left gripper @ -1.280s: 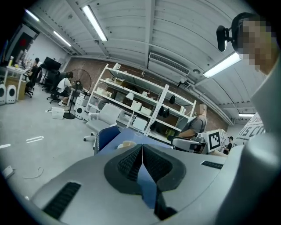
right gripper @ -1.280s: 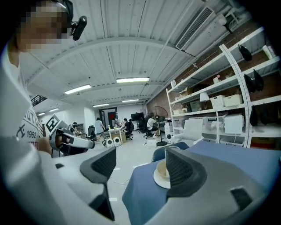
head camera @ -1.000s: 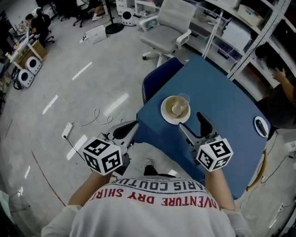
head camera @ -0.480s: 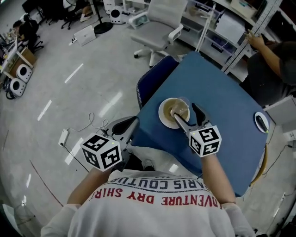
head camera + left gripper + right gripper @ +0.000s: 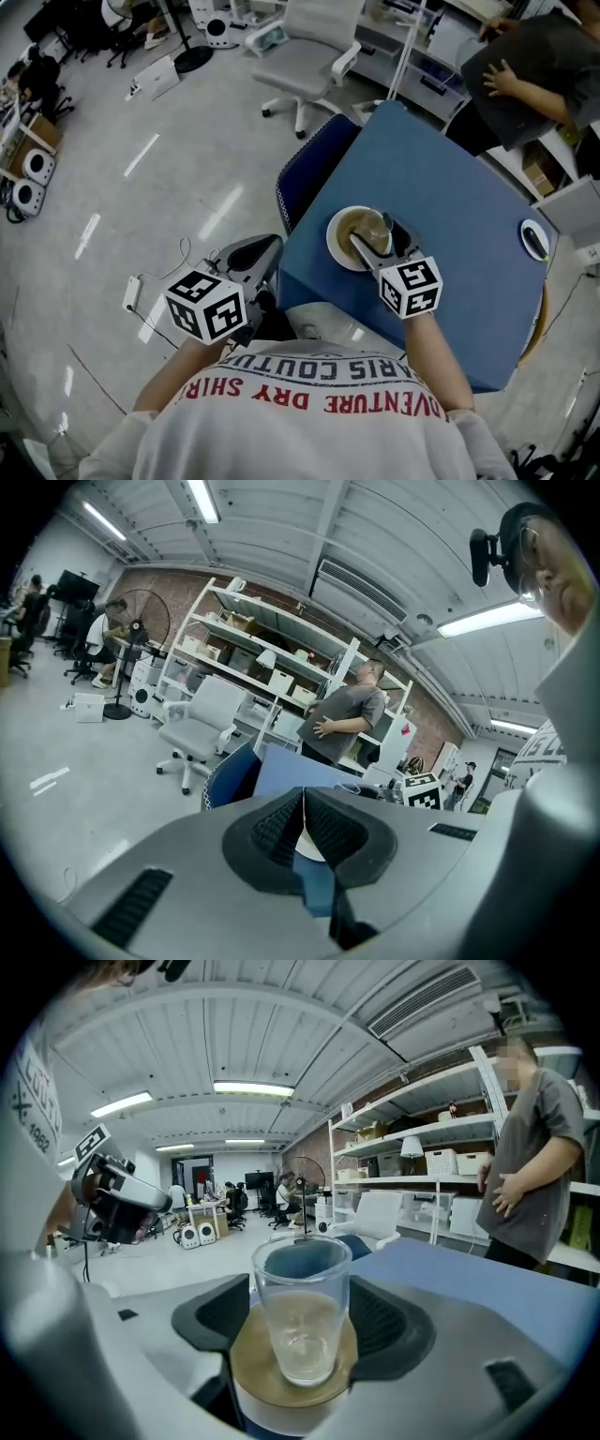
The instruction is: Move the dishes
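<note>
A clear drinking glass (image 5: 375, 225) (image 5: 300, 1321) stands upright on a round tan plate with a white rim (image 5: 343, 234) (image 5: 246, 1372), near the front edge of the blue table (image 5: 450, 253). My right gripper (image 5: 380, 238) (image 5: 305, 1309) is open, one jaw on either side of the glass, the pads close to its walls. The glass is empty and rests on the plate. My left gripper (image 5: 255, 255) (image 5: 302, 819) is shut and empty. It hangs off the table's left front corner, above the floor.
A blue chair back (image 5: 302, 178) is pushed against the table's left edge. A small white dish with a dark object (image 5: 534, 239) lies at the table's right edge. A white office chair (image 5: 309, 42) and a person (image 5: 534, 56) by the shelves stand beyond the table.
My right gripper has moved forward from the table's front edge, bringing its jaws around the glass on the plate. The left gripper has stayed roughly in place.
</note>
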